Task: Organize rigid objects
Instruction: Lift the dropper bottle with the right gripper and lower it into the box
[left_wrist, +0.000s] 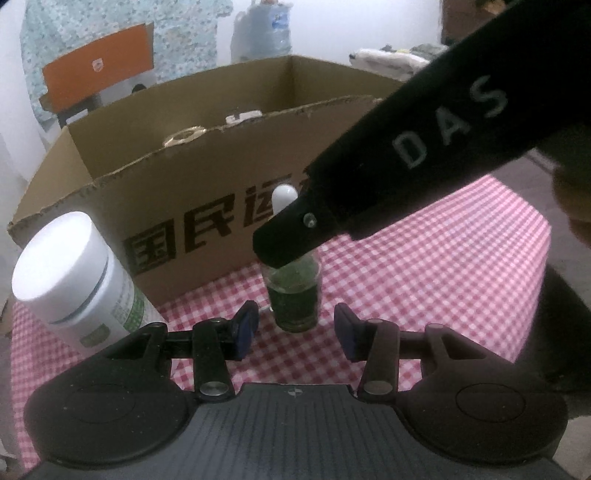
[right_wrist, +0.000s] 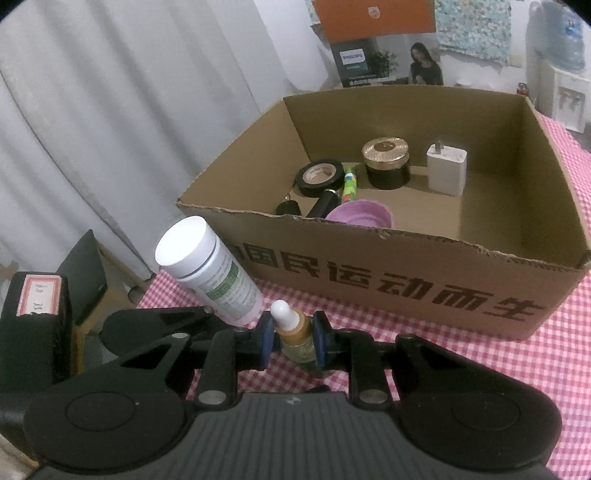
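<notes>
- Right gripper (right_wrist: 293, 339): fingers pinched onto the small amber-collared glass dropper bottle with white bulb (right_wrist: 293, 328), held between the pads.
- Left gripper (left_wrist: 295, 332): fingers partly apart, empty; the bottle sits just ahead of them.
- White cylindrical plastic bottle with green label (right_wrist: 207, 269) stands just left of the fingers on the checked desk (right_wrist: 517, 369).
- Brown cardboard box (right_wrist: 406, 280) lies beyond.
- Risk: smooth glass may slip, or catch the box rim.

Left wrist view: right gripper (left_wrist: 280, 254) body crosses centre frame, hiding the dropper bottle (left_wrist: 293, 295) neck; only its white tip and green base show. Cardboard box (left_wrist: 207, 206) contents mostly behind the near wall. White bottle (left_wrist: 70, 277) label blurred, unreadable in both views.
</notes>
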